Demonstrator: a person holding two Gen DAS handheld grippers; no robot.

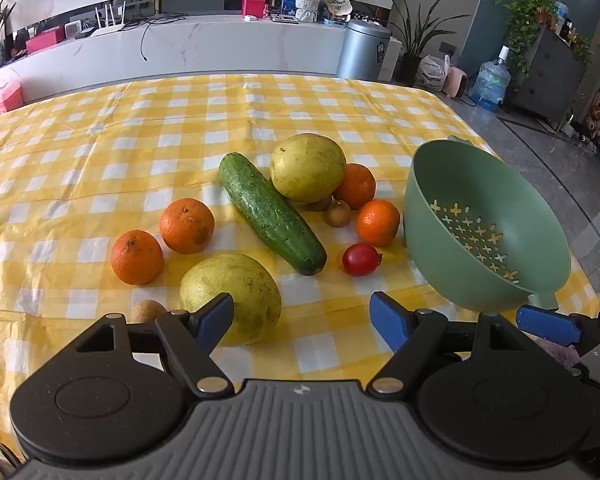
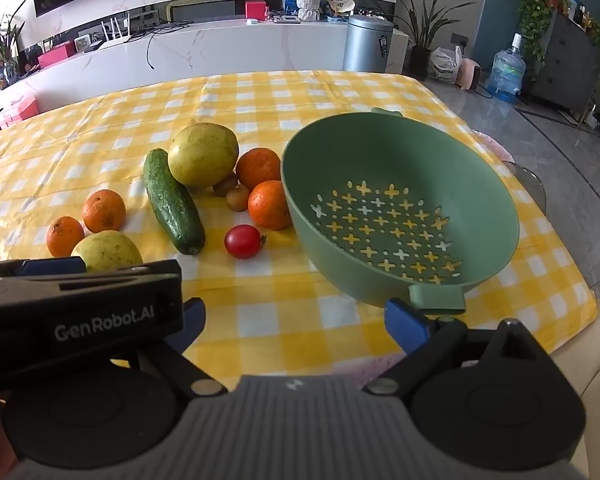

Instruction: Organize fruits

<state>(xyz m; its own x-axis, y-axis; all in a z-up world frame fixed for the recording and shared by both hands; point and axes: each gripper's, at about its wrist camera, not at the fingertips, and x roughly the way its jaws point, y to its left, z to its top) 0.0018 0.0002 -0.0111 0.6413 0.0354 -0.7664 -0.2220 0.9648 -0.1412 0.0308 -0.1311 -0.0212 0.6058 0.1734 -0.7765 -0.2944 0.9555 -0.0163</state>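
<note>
Above fruit, left gripper [image 1: 302, 318] jaws wide, seemingly empty

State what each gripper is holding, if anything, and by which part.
Nothing is held. The left gripper is open above the yellow checked tablecloth, beside a yellow-green pear. The right gripper is open too, before the green plastic colander.

Black tongs [image 1: 302, 312], blue pads [image 1: 388, 320], ribbed grey housing.
</note>
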